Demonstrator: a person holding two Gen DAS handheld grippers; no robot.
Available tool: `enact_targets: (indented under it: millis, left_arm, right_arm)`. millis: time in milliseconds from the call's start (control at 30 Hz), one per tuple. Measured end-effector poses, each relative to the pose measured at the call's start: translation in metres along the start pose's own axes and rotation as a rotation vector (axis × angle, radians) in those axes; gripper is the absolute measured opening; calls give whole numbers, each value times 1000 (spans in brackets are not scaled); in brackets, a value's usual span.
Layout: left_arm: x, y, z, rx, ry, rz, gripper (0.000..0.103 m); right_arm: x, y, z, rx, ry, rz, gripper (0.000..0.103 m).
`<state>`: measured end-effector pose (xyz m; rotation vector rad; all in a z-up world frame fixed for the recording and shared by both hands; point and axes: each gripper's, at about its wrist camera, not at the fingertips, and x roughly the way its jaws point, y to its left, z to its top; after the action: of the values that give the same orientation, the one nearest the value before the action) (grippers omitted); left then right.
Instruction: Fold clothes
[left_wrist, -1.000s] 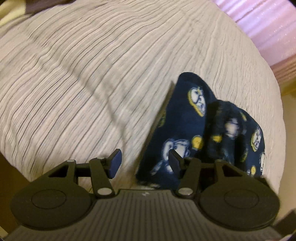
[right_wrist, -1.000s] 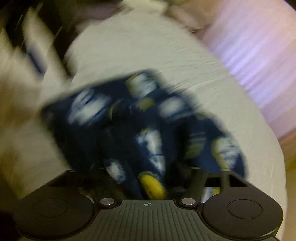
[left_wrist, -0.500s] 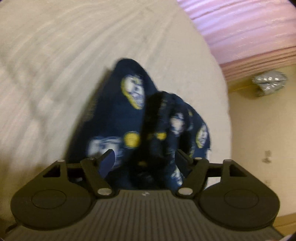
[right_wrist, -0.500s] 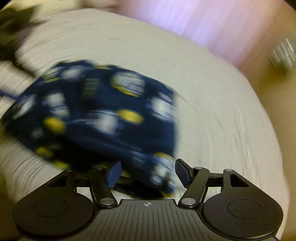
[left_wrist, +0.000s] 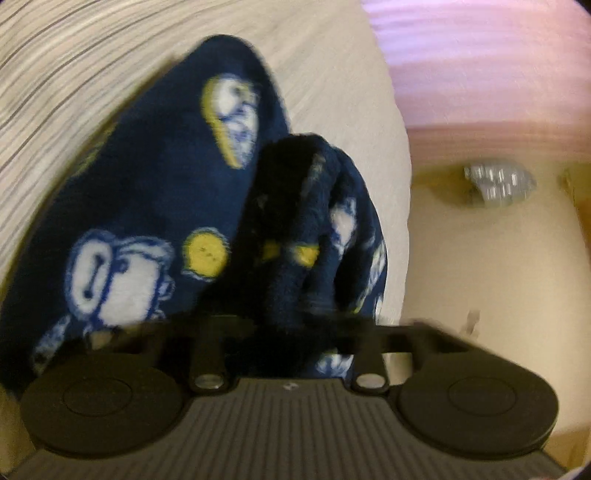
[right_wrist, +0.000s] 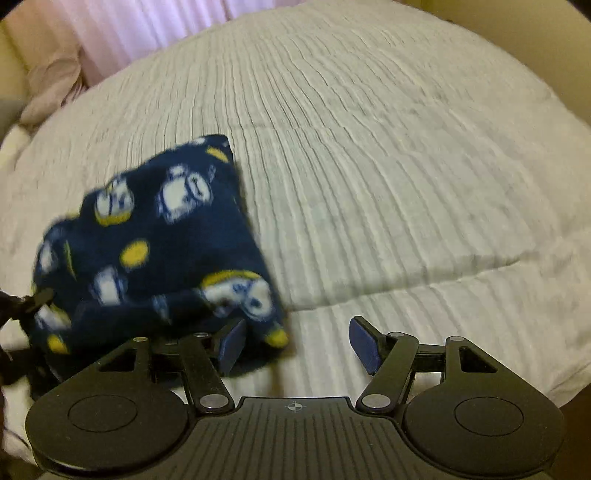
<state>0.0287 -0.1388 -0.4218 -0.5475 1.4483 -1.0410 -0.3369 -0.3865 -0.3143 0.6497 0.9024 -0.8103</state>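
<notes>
The navy fleece garment, printed with white and yellow cartoon figures, lies bunched near the left edge of the pale ribbed bedspread. The left gripper is closing on a thick fold of it; the cloth fills the space between the jaws, though the fingertips are buried in fleece and blurred, so how firm the bite is cannot be told. The right gripper stands wide open and holds nothing, with its left finger just beside the near corner of the garment. The risk is that the left grip catches several layers at once, so lifting would drag the whole bundle rather than open one edge. The plush fabric could also slip free, or slide off the bed's edge.
</notes>
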Motion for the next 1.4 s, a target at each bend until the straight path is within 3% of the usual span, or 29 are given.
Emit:
enact_targets:
  millis: [133, 167, 267, 367, 467, 600, 767, 833, 967, 1033, 1067, 1100, 1133, 1233, 1300, 1400]
  left_arm:
    - [-42, -50, -3, 296, -131, 31, 17]
    - [-55, -54, -3, 324, -166, 44, 17]
    - [-75, -36, -2, 308, -209, 149, 18]
    - [-71, -6, 1, 228, -165, 250, 18]
    - [-60, 3, 2, 159, -141, 219, 20]
    - [-62, -1, 5, 164, -139, 200, 23]
    - [-86, 22, 29, 101, -123, 76, 59]
    - [-81, 24, 49, 83, -120, 36, 65]
    - [-53, 23, 92, 80, -112, -1, 65]
    - [-40, 21, 103, 86, -96, 6, 58]
    - [-36, 20, 106, 98, -93, 1, 35]
    - [-32, 18, 108, 111, -92, -5, 21]
    - [-33, 13, 105, 146, -114, 1, 16]
    - [-55, -12, 84, 326, -253, -33, 13]
    - [-67, -20, 70, 394, -307, -28, 13]
    - [-51, 0, 69, 355, -262, 160, 13]
  right_arm:
    - [3, 5, 8, -18, -38, 9, 66]
    - [4, 7, 10, -22, -48, 11, 66]
    - [9, 14, 13, -38, -65, 30, 66]
    - [22, 22, 13, -61, -48, 32, 66]
    - [32, 26, 13, -64, -22, 29, 66]
    - [33, 28, 20, -78, -22, 34, 66]
    - [43, 24, 41, -64, -46, 46, 66]
    - [49, 23, 51, -50, -53, 56, 66]
    - [70, 25, 78, 19, -47, 126, 66]
    - [82, 26, 92, 66, -36, 170, 66]
    - [87, 26, 98, 88, -26, 190, 66]
    - [93, 27, 103, 109, -17, 208, 66]
    - [97, 28, 108, 129, -10, 223, 66]
    - [105, 36, 115, 156, -2, 260, 66]
    - [110, 44, 115, 144, -3, 264, 66]
    - [122, 56, 112, 114, 2, 256, 66]
